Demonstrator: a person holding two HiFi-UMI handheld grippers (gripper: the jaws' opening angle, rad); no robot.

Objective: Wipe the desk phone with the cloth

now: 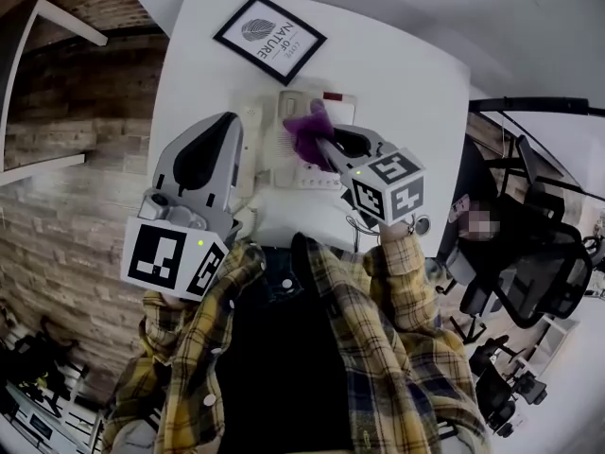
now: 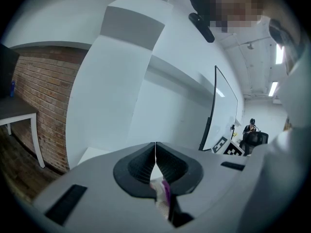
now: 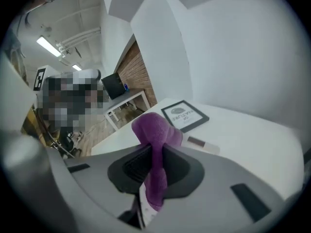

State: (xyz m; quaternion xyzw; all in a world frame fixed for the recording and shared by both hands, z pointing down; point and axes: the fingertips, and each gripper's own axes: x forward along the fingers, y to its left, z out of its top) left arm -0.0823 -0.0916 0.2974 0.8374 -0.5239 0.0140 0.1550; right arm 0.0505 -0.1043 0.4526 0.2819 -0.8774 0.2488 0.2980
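Clamping a fuzzy purple cloth (image 1: 304,129) over the boxy cream desk phone (image 1: 267,112), the right gripper's (image 1: 324,148) fingers grip tight; the left gripper's (image 1: 230,121) fingers meet empty.

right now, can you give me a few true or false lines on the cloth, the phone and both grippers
1. The right gripper is shut on the purple cloth. True.
2. The left gripper grips the phone. False: its jaws are together with nothing between them.
3. In the head view the cloth is over the phone. True.
4. The framed picture lies between the person and the phone. False: it lies on the table beyond the phone.
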